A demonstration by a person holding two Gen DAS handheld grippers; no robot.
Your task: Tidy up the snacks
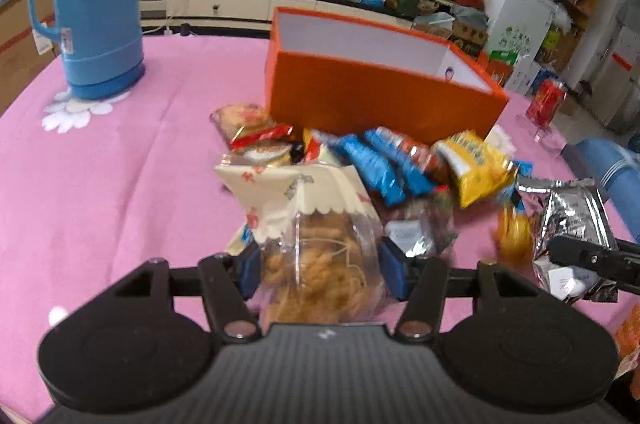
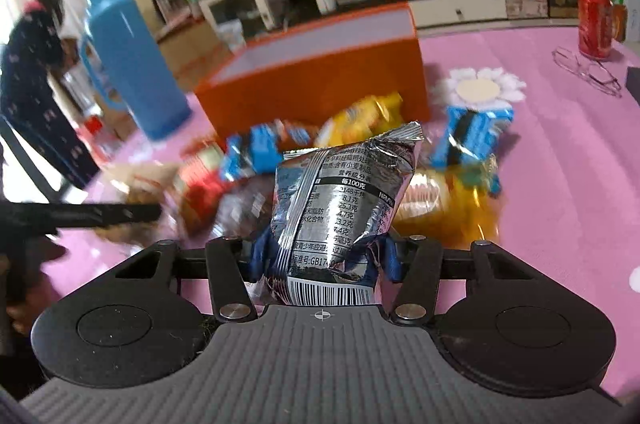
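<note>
**A:** Both hands were busy there! The left gripper (image 1: pixel 320 264) had its blue pads pressed in on a clear bag of fried twists (image 1: pixel 316 248), jaws partly closed around its lower half, the cream paper top sticking up ahead.

**B:** And the right gripper (image 2: pixel 320 256) was clamped the same way on a silver foil packet (image 2: pixel 340 199), barcode end nearest the camera. Pinching low like that probably left each packet standing forward, ready to tip into the orange box (image 1: pixel 376 95).

**A:** Which sat open just behind the snack pile (image 1: pixel 400 159) on the pink tablecloth (image 1: pixel 120 183). From the left camera I saw its white inside looked empty, as far as it showed.

**B:** My side couldn't confirm that; the box was blurred. But the right camera gave me a red can (image 2: pixel 596 23) and a pair of glasses (image 2: pixel 588 71) off to the right, plus a person in dark clothes (image 2: pixel 32 83) beyond the blue thermos (image 2: pixel 132 63).

**A:** The left view caught the silver packet too, at its right edge, so the two grips sat near each other.
</note>
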